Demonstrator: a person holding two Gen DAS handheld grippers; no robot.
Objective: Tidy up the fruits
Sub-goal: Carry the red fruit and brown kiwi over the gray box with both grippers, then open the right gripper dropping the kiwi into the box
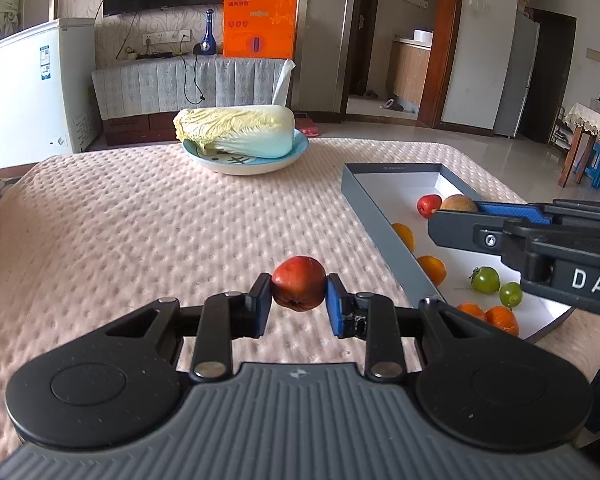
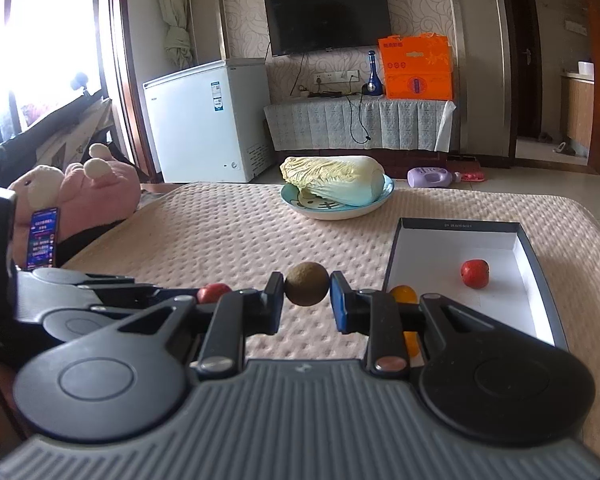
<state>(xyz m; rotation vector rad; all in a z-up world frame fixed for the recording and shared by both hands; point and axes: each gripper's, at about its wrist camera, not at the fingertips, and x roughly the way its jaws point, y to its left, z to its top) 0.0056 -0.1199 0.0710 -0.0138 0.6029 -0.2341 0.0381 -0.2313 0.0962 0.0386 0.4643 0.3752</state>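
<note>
My left gripper [image 1: 299, 304] is shut on a red apple [image 1: 299, 287] and holds it above the pink tablecloth, left of the box. My right gripper [image 2: 306, 300] is shut on a brown kiwi [image 2: 307, 289] left of the box's near end; the kiwi also shows in the left wrist view [image 1: 458, 203]. The grey box [image 1: 380, 232] with a white floor holds a red apple [image 1: 428, 205], several oranges [image 1: 432, 269] and two green tomatoes [image 1: 485, 279]. In the right wrist view the box [image 2: 540, 272] shows a red apple [image 2: 475, 273] and an orange [image 2: 403, 294].
A blue plate [image 1: 236, 162] with a napa cabbage [image 1: 236, 130] stands at the table's far side. A pink plush toy [image 2: 76, 196] and a lit phone [image 2: 43, 242] are at the table's left edge. The left gripper body [image 2: 84, 300] lies close to my right gripper.
</note>
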